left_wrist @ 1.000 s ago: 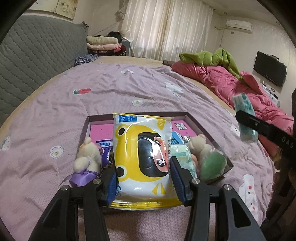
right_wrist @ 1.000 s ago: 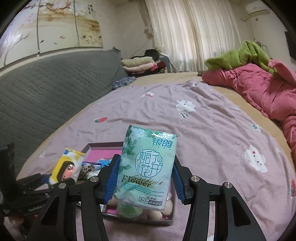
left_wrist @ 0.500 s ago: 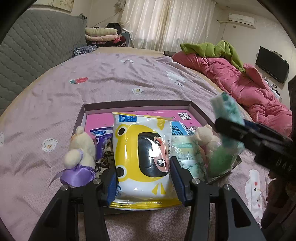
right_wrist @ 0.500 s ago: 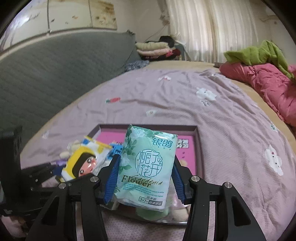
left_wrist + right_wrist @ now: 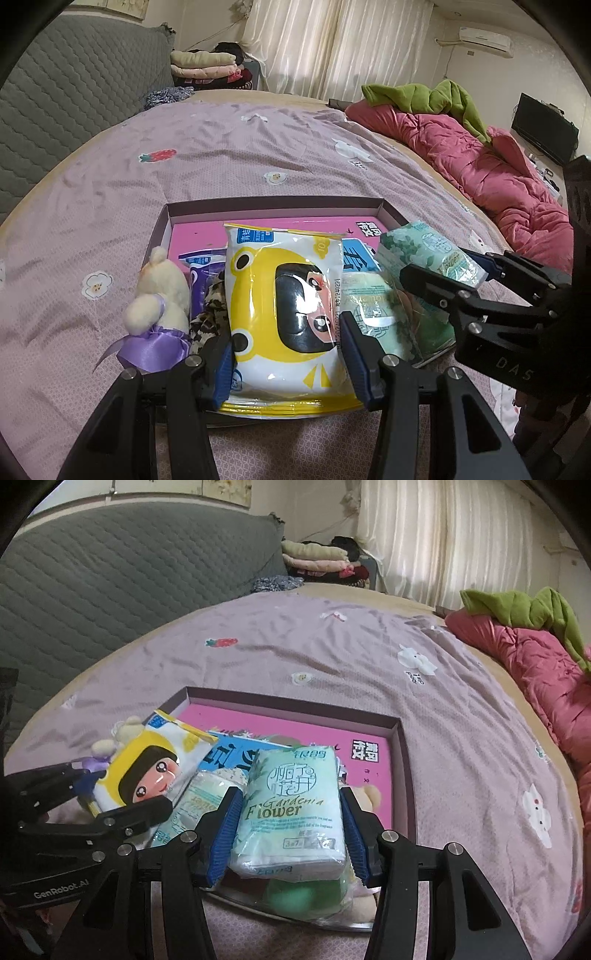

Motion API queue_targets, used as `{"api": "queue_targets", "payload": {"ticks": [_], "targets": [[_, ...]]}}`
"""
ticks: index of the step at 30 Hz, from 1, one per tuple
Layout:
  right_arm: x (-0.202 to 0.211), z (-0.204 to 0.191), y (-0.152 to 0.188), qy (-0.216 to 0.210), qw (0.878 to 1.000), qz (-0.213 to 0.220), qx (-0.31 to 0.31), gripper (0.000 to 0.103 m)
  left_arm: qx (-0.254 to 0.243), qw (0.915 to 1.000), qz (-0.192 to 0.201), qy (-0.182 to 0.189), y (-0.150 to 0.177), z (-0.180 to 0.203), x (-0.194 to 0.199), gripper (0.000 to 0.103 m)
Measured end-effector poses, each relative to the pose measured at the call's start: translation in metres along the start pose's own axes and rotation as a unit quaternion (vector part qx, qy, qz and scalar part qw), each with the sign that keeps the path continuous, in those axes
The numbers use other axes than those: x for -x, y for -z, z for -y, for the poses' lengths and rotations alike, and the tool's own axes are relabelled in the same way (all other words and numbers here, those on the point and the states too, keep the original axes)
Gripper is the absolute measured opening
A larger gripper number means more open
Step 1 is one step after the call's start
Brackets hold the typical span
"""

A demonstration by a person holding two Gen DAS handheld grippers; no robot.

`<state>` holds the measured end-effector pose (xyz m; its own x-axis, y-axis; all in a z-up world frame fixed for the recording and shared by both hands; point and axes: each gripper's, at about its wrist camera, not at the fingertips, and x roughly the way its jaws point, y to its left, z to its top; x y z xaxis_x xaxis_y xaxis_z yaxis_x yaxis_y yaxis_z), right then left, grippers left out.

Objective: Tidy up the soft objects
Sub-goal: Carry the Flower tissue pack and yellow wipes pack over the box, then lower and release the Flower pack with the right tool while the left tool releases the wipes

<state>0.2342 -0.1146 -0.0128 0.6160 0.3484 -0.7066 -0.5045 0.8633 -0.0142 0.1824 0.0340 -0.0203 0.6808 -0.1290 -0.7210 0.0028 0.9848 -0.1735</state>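
My left gripper (image 5: 286, 365) is clamped on the yellow-and-white cartoon wipes pack (image 5: 284, 314), upright over the near edge of the shallow pink-floored cardboard tray (image 5: 273, 206). My right gripper (image 5: 288, 830) grips the pale green plastic tissue pack (image 5: 291, 805) above the tray's near right corner, apparently clear of the contents. Beyond lies the mauve bedspread (image 5: 221, 147).

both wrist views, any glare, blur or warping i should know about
Left wrist view: sharp, with window glare streaking the glossy yellow wipes pack; fisheye bends the bed edge and darkens the corners. Right wrist view: also sharp, light sheen on the green tissue pack, the same barrel bending, curtains bright but not blown out.
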Motion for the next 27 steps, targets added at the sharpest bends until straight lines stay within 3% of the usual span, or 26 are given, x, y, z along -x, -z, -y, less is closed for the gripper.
{"api": "queue_targets", "payload": {"ticks": [11, 18, 21, 27], "targets": [[0.001, 0.001, 0.002, -0.013, 1.0, -0.002, -0.001, 0.055, 0.001, 1.0, -0.004, -0.002, 0.002, -0.002, -0.005, 0.052], [0.007, 0.0, 0.001, -0.019, 1.0, 0.009, 0.001, 0.06, 0.006, 0.9999, -0.009, -0.003, 0.003, -0.003, -0.007, 0.052], [0.01, 0.001, 0.001, -0.016, 1.0, 0.014, 0.0, 0.068, 0.008, 0.9999, -0.01, -0.004, 0.003, -0.004, -0.007, 0.052], [0.013, 0.004, 0.0, -0.014, 1.0, 0.02, -0.01, 0.07, 0.008, 0.9999, -0.011, -0.004, 0.003, -0.004, -0.008, 0.053]]}}
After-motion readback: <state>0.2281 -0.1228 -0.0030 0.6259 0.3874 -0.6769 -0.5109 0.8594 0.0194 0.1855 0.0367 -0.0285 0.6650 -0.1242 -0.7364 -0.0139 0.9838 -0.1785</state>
